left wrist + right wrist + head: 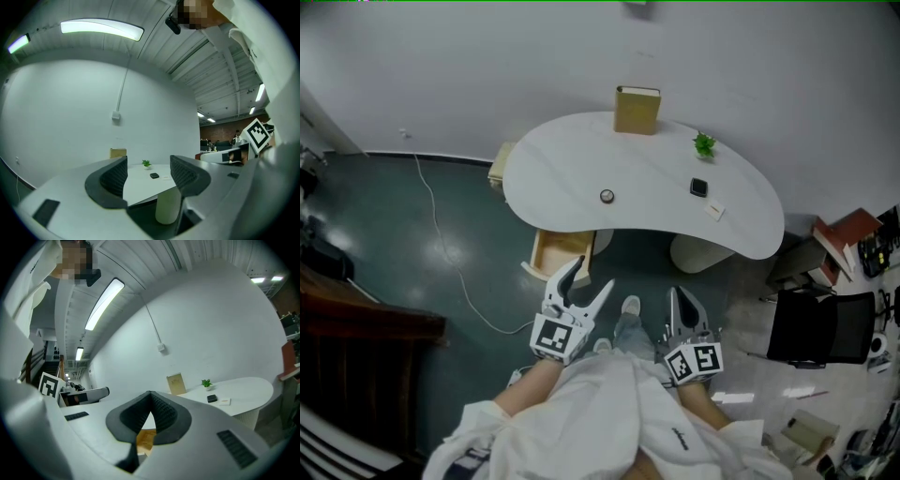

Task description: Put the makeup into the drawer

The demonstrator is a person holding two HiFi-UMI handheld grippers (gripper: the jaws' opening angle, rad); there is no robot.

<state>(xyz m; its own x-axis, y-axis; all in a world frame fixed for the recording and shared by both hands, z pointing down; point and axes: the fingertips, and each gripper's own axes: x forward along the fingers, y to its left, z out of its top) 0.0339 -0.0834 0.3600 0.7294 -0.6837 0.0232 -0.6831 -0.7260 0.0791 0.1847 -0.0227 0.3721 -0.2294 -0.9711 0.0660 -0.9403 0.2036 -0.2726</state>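
Observation:
A white curved table (750, 230) carries a small round compact (607, 196), a black square case (698, 187) and a white card (714, 211). Below its near edge a light wooden drawer (561, 255) stands pulled open, and it looks empty. Both grippers hover above the floor in front of the table, apart from everything. My left gripper (592, 277) is open, nothing between its fingers; in its own view (147, 176) the black case (154, 176) lies far off. My right gripper (680, 298) is shut on nothing (150, 397); the drawer's wood (145, 439) shows below its jaws.
A tan upright box (637, 110) and a small green plant (704, 144) stand at the table's back edge. The table's white pedestal (698, 253) is on the right. A black chair (820, 328) stands at the right, and a cable (441, 244) runs across the floor on the left.

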